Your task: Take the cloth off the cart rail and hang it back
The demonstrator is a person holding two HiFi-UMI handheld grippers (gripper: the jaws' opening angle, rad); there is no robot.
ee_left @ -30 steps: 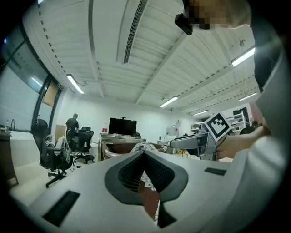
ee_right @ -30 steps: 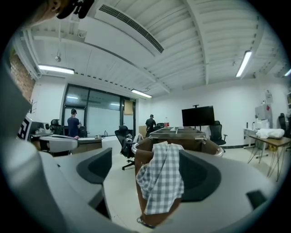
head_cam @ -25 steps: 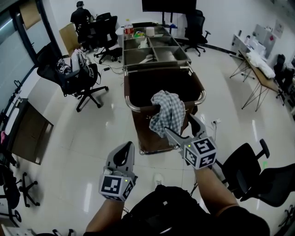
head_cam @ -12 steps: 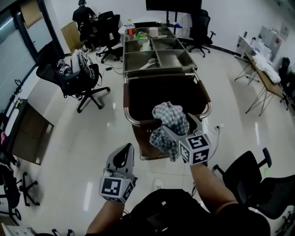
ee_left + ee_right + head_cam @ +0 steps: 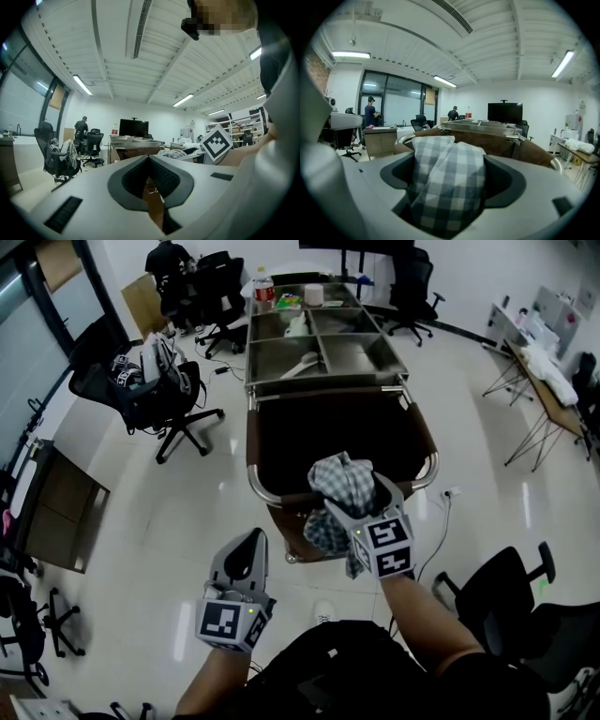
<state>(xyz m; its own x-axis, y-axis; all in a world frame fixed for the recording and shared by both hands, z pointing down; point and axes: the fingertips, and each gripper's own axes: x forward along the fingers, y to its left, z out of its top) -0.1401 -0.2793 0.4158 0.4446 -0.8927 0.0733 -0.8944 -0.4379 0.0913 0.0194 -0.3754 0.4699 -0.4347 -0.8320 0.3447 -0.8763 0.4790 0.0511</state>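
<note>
Only one checked cloth [image 5: 447,183] is in play: the right gripper [image 5: 353,491] has its two fingers clamped on it, folds bunched between them and spilling below. Just beyond those fingertips runs the curved rail [image 5: 265,489] of the one cart [image 5: 281,427]. The left gripper [image 5: 149,158] holds nothing, its two fingers pressed together.

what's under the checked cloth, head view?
The cart's front rail runs under the checked cloth, held in the right gripper. That rail stretch is covered; whether they touch can't be told.

Right tool [image 5: 359,501] clamped, left [image 5: 248,545] seemingly closed
</note>
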